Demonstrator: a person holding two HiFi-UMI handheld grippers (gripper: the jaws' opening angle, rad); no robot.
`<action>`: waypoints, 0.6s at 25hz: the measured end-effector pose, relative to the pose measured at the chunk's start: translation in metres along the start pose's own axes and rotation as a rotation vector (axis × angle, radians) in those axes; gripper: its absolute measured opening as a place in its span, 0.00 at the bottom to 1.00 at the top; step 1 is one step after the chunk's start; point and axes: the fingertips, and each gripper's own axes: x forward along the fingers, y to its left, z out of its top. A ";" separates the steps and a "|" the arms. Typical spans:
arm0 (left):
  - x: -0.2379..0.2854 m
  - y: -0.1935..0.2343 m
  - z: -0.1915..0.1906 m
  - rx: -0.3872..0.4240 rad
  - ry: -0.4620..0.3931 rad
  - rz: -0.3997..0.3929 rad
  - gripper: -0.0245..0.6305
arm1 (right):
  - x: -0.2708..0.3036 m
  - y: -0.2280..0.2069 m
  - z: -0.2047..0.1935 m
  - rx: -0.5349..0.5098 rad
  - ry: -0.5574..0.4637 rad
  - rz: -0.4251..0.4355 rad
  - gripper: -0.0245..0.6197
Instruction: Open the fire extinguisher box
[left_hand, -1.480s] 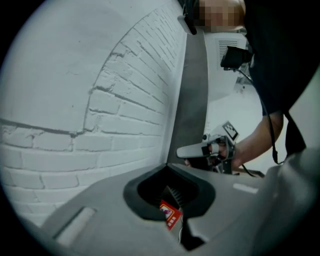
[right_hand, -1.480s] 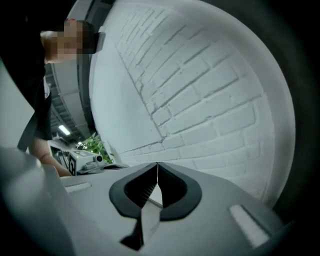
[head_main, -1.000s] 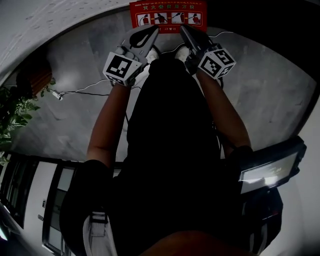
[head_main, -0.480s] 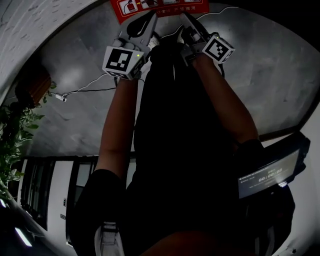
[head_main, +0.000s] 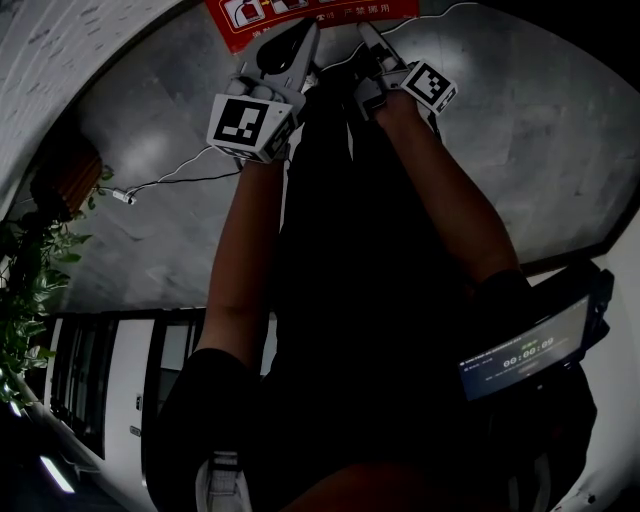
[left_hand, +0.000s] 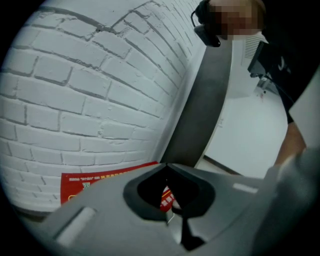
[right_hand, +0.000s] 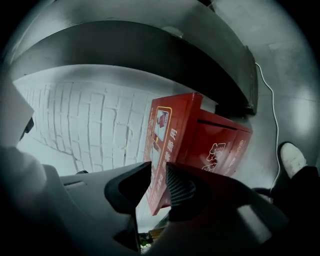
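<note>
The red fire extinguisher box (right_hand: 210, 140) is sitting on the grey floor (head_main: 530, 130), right up against the white brick wall (right_hand: 85, 125). In the head view it's peeking in at the very top edge, and both arms are reaching out toward it. The left gripper (left_hand: 167, 165) is pointing at the box with its tips touching each other, closed on nothing. The right gripper (right_hand: 158, 167) has just been opening its jaws, and they're standing a little apart. The box's edge is showing in that gap, but nothing's getting squeezed. I can't tell if it's actually between the pads or just behind them.
</note>
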 end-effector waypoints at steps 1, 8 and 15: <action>0.000 -0.001 0.000 -0.003 0.000 0.000 0.04 | 0.001 -0.002 0.000 -0.001 0.003 0.001 0.17; -0.002 -0.004 -0.001 -0.006 0.004 0.000 0.04 | 0.001 -0.010 0.005 -0.012 0.007 0.008 0.20; -0.002 -0.005 -0.003 -0.011 0.006 0.001 0.04 | -0.001 -0.014 0.009 -0.011 0.009 0.011 0.23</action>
